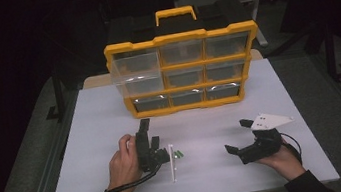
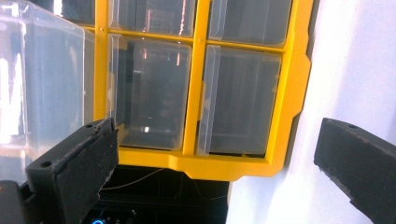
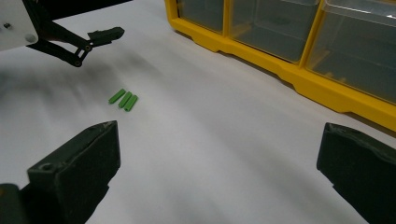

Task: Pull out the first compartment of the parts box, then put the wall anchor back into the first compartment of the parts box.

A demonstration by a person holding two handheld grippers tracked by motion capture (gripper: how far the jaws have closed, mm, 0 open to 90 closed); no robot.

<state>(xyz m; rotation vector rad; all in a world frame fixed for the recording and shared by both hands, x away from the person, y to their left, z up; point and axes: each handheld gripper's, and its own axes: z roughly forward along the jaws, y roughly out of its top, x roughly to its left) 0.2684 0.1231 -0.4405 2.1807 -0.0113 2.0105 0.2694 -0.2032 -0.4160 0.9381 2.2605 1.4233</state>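
Note:
A yellow organiser [image 1: 180, 38] with clear drawers stands upright at the back of the white table [image 1: 100, 116]. Its top left drawer [image 1: 137, 71] is pulled out. Three small green rods [image 1: 179, 153] [image 3: 123, 99] lie side by side on the table between the two hands. My left gripper [image 1: 148, 138] [image 2: 217, 163] is just left of them, turned on its side and open, with nothing between its jaws, facing the organiser [image 2: 196, 93]. My right gripper [image 1: 238, 136] [image 3: 217, 168] rests to their right, open and empty, and it looks towards the rods and the left gripper [image 3: 100, 35].
A thin white strip [image 1: 172, 162] lies on the table beside the green rods, near the left hand. The organiser's yellow base [image 3: 280, 65] runs along the far right of the right gripper view. Dark floor and metal table legs surround the table.

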